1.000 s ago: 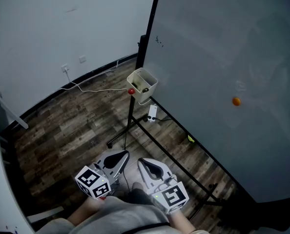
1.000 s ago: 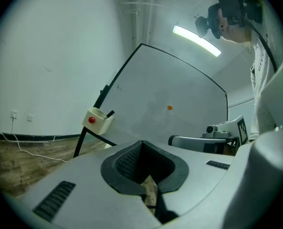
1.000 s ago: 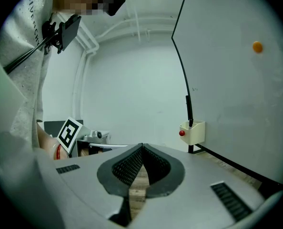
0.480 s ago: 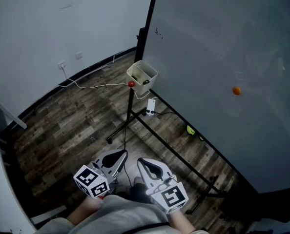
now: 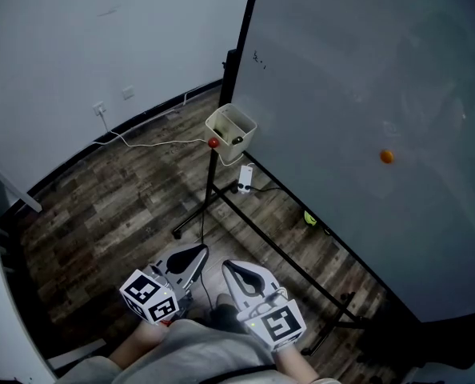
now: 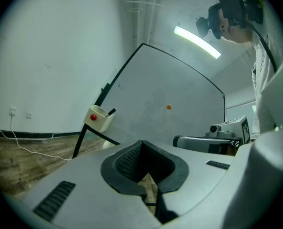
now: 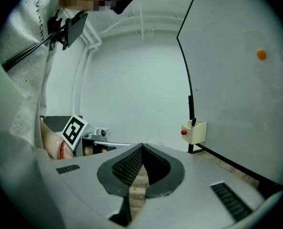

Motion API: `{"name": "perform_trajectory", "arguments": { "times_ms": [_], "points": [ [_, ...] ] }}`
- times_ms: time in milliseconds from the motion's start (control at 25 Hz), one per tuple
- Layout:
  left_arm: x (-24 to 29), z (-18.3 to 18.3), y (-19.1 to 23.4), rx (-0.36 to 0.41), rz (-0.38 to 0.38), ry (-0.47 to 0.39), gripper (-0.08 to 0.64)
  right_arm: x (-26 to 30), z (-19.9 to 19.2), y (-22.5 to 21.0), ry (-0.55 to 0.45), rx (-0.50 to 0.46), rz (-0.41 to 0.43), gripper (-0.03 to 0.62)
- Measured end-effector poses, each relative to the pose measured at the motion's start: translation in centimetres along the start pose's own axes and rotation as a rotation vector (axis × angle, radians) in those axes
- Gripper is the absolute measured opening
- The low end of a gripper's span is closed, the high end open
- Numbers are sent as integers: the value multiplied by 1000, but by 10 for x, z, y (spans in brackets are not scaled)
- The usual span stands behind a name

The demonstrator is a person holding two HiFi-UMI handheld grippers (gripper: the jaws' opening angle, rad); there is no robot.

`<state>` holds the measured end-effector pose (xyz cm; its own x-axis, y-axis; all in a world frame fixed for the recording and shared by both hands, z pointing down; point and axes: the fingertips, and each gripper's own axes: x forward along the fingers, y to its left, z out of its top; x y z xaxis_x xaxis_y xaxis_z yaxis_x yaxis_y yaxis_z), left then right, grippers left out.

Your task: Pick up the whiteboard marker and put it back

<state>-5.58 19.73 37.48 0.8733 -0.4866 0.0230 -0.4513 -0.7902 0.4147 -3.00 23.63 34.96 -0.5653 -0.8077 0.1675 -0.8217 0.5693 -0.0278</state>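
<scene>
A dark whiteboard marker point(image 5: 237, 140) stands in a cream holder box point(image 5: 231, 129) fixed at the whiteboard's left edge. Its tip pokes out of the box point(image 6: 99, 118) as the marker point(image 6: 111, 111) in the left gripper view, and the marker point(image 7: 194, 122) shows again above the box point(image 7: 195, 132) in the right gripper view. My left gripper point(image 5: 200, 252) and right gripper point(image 5: 228, 266) hang side by side low in the head view, well short of the box. Both are shut with nothing held: left gripper point(image 6: 141, 142), right gripper point(image 7: 142, 146).
The whiteboard point(image 5: 365, 94) leans on a black stand point(image 5: 261, 238) with floor bars. An orange magnet point(image 5: 387, 157) sits on the board, a red knob point(image 5: 213, 143) on the box. A white power strip point(image 5: 244, 179) and cable point(image 5: 157, 144) lie on the wooden floor.
The head view has shifted a little, so the box and board sit slightly higher in the picture. Both grippers stay shut and nearly in place.
</scene>
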Motion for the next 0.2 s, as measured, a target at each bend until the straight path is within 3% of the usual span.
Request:
{"name": "perform_trajectory", "arguments": {
  "times_ms": [200],
  "points": [
    [8, 2, 5, -5, 12, -6, 15, 5, 1, -9, 3, -5, 11, 18]
  ]
}}
